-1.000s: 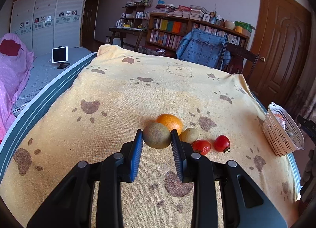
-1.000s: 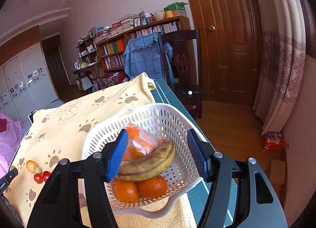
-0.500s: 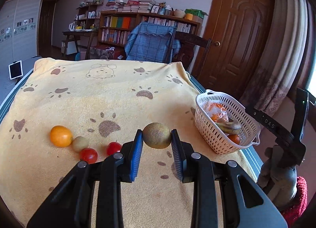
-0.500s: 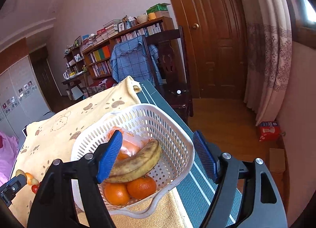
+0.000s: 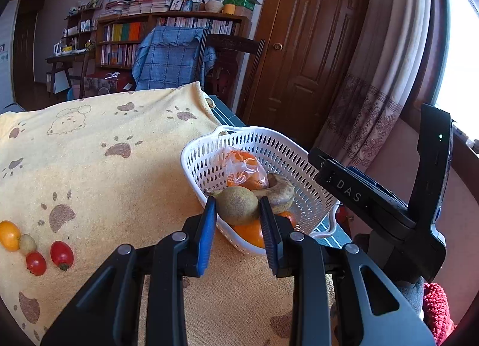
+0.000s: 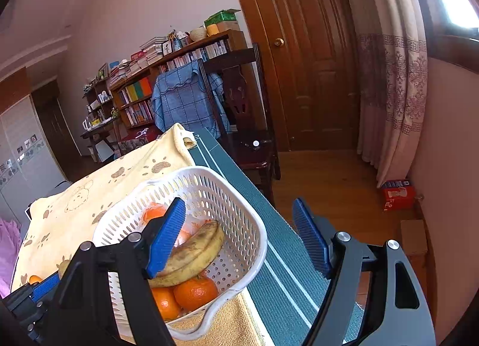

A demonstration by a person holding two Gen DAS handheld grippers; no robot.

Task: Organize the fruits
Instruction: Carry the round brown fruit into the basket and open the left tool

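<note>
My left gripper [image 5: 238, 214] is shut on a brown-green round fruit [image 5: 237, 205] and holds it over the near rim of the white basket [image 5: 197, 166]. The basket holds a spotted banana [image 5: 280, 192], oranges [image 5: 248, 232] and a bagged orange [image 5: 245, 171]. On the yellow paw-print cloth [image 5: 89, 151] at the left lie an orange [image 5: 9, 235], a small kiwi [image 5: 27, 243] and two tomatoes [image 5: 61, 254]. My right gripper [image 6: 239, 241] is open and empty, its left pad above the basket [image 6: 248, 220], with the banana [image 6: 191, 256] and oranges [image 6: 194, 292] below.
The basket sits at the table's right edge, with green striped table surface [image 6: 281, 271] beside it. A wooden chair [image 6: 239, 100] with a blue cloth, a bookshelf [image 5: 167, 31] and a door [image 5: 314, 46] stand beyond. The right gripper's body [image 5: 389, 205] is right of the basket.
My left gripper has carried the fruit right, from beside the loose fruits to the basket's rim. My right gripper has opened wider and drifted right of the basket.
</note>
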